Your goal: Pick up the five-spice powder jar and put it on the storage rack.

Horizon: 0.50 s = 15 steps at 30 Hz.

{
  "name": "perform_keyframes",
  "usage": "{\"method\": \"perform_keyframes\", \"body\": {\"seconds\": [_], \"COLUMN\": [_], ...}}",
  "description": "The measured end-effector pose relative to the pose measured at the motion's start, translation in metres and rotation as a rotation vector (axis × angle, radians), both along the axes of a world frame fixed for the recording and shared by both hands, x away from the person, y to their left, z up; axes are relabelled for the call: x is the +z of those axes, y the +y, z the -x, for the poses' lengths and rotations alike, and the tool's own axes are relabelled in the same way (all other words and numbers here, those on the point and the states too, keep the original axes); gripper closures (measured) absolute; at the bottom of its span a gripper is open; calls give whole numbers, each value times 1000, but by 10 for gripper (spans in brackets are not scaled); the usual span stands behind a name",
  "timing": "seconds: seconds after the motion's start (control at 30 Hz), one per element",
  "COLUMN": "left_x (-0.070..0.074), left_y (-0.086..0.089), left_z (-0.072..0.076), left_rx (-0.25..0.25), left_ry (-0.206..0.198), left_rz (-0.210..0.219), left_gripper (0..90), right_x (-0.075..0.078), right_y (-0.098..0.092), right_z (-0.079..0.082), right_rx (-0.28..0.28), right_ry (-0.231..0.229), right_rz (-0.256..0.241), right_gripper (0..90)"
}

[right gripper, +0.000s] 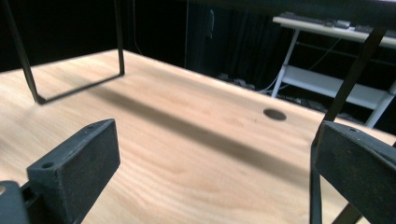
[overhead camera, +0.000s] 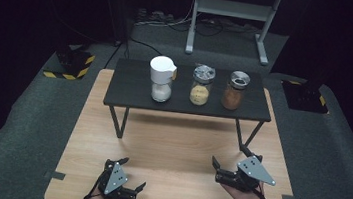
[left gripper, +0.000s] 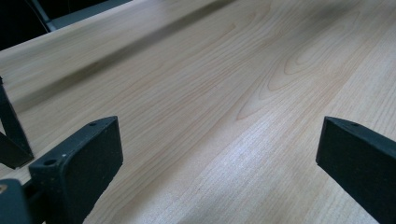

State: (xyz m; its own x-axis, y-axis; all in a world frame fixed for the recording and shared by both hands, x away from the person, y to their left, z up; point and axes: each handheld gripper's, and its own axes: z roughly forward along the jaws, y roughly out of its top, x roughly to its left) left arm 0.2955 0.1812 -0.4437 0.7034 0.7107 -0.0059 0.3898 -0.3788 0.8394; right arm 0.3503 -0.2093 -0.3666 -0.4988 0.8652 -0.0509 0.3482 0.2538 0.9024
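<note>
Your left gripper and right gripper both gape wide, empty, near the shelf; three jars sit atop it, well apart from both.

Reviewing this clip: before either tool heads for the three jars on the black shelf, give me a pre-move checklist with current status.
1. Left tool open, nothing between its jaws: ok.
2. Right tool open, nothing between its jaws: ok.
3. White-lidded jar, yellow-filled jar and brown-filled jar upright and apart on the black shelf: ok.
4. Bare wooden table between the tools and the shelf: ok.
5. Jar lids closed tight: cannot tell.
6. Shelf legs standing flat on the table: ok for the one seen in the right gripper view.
</note>
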Motion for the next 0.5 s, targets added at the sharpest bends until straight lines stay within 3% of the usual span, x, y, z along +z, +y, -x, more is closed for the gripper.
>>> {"method": "perform_keyframes", "body": {"seconds": [0.5], "left_x": [0], "left_y": [0], "left_z": [0], "left_rx": [-1], "left_ry": [1], "left_rz": [-1], "left_gripper": [8], "right_x": [-44], "right_y": [1], "right_z": [16], "right_rx": [20], "right_ry": [94], "right_rz": [81], "right_gripper": [0]}}
